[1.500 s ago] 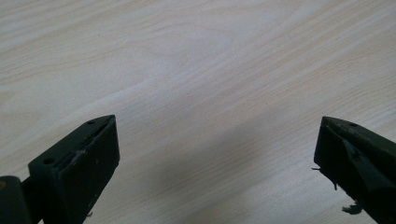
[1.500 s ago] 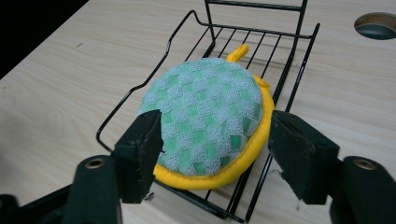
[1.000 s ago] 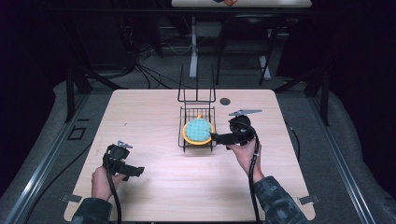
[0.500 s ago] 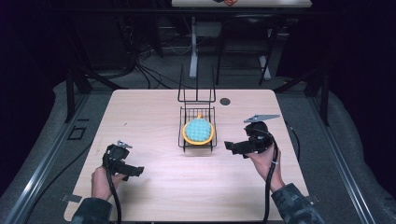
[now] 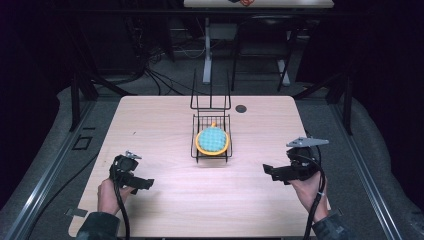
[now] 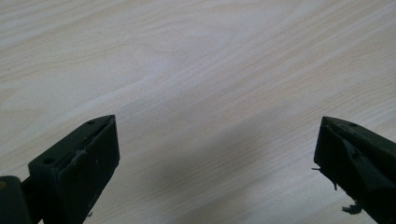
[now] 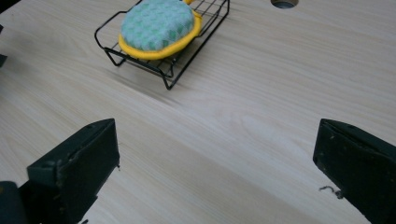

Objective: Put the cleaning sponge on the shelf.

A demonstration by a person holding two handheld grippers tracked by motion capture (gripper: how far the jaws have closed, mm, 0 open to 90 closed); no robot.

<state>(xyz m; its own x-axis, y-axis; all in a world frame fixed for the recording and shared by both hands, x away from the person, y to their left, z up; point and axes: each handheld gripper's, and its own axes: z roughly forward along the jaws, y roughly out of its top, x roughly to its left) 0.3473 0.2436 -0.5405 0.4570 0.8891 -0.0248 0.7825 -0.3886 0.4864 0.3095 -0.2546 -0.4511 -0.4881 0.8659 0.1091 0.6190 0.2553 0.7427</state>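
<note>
Black wire basket (image 5: 212, 150), one yellow-rimmed teal sponge (image 5: 212, 140), two hand-held grippers, left hand-held gripper (image 5: 148, 185), right hand-held gripper (image 5: 266, 170), both wide, empty.

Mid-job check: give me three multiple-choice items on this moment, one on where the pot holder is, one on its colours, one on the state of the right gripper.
1. Where does the pot holder lie?
A. In the wire rack
B. On the bare table beside the rack
C. Between the right gripper's jaws

2. What colours is the pot holder?
A. Red with a white rim
B. Teal check with a yellow rim
C. Plain black

3. How is the right gripper?
A. Shut on the rack
B. Shut on the pot holder
C. Open, holding nothing

Answers: 1 A, it rests inside the black wire frame; 2 B, the right gripper view shows the teal pattern and yellow edge; 3 C, its jaws stand wide apart over bare table.
</note>
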